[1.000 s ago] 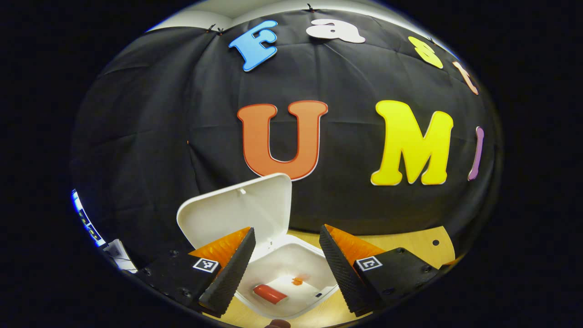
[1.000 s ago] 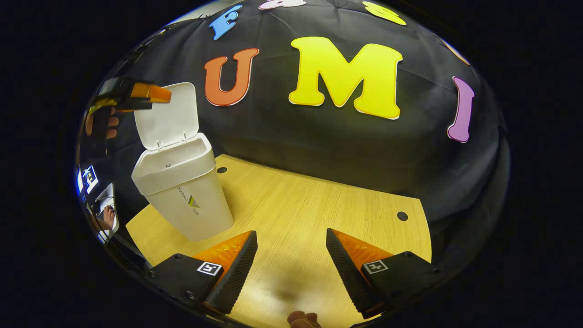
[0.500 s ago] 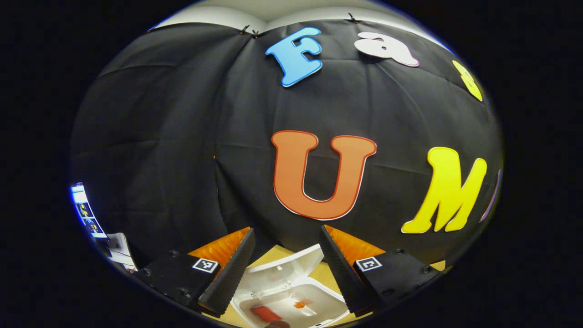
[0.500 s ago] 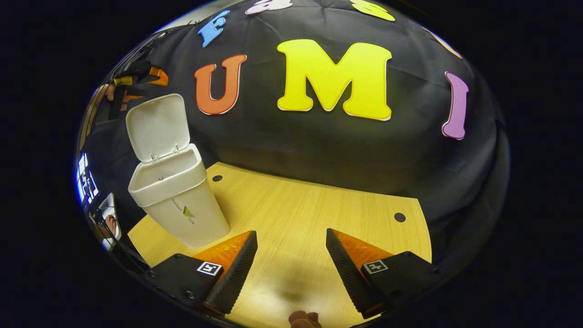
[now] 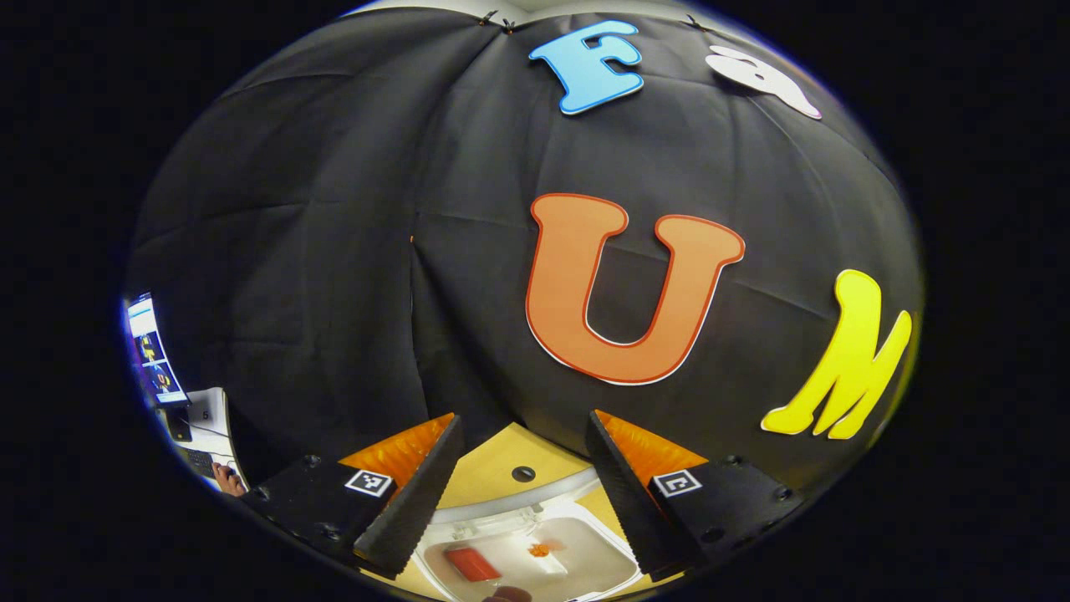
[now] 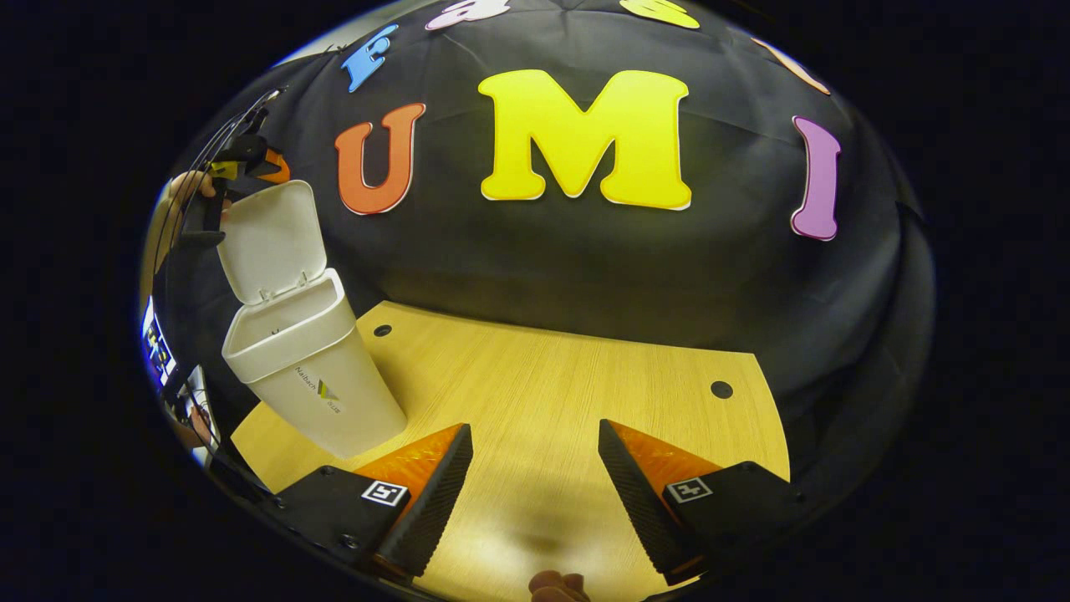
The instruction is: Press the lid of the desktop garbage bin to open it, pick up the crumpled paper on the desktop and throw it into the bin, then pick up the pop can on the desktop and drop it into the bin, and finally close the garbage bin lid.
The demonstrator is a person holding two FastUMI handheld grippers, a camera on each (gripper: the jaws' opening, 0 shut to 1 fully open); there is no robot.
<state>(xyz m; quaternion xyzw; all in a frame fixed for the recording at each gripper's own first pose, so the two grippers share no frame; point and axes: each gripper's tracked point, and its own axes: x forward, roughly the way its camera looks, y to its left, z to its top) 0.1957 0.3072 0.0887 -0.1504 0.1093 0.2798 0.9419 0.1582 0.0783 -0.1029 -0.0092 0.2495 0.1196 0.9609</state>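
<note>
The white desktop bin (image 6: 322, 380) stands at the table's left with its lid (image 6: 267, 242) raised upright. Seen from above in the left gripper view, the bin's inside (image 5: 585, 564) holds the red pop can (image 5: 471, 564) and a small orange scrap (image 5: 541, 549); the lid's top edge (image 5: 518, 506) runs just below my fingers. My left gripper (image 5: 522, 431) is open and empty, above the bin. In the right gripper view it (image 6: 251, 163) hangs by the lid's top edge, held by a hand (image 6: 185, 186). My right gripper (image 6: 535, 431) stands open and empty low over the table.
The wooden table (image 6: 543, 393) has round cable holes (image 6: 720, 389) near its back edge. The black cloth wall stands close behind the bin. A screen and desk clutter (image 5: 159, 368) lie beyond the table at the far left.
My left gripper has risen and moved back from over the bin's mouth to the lid's top edge, still open. The right gripper has barely shifted.
</note>
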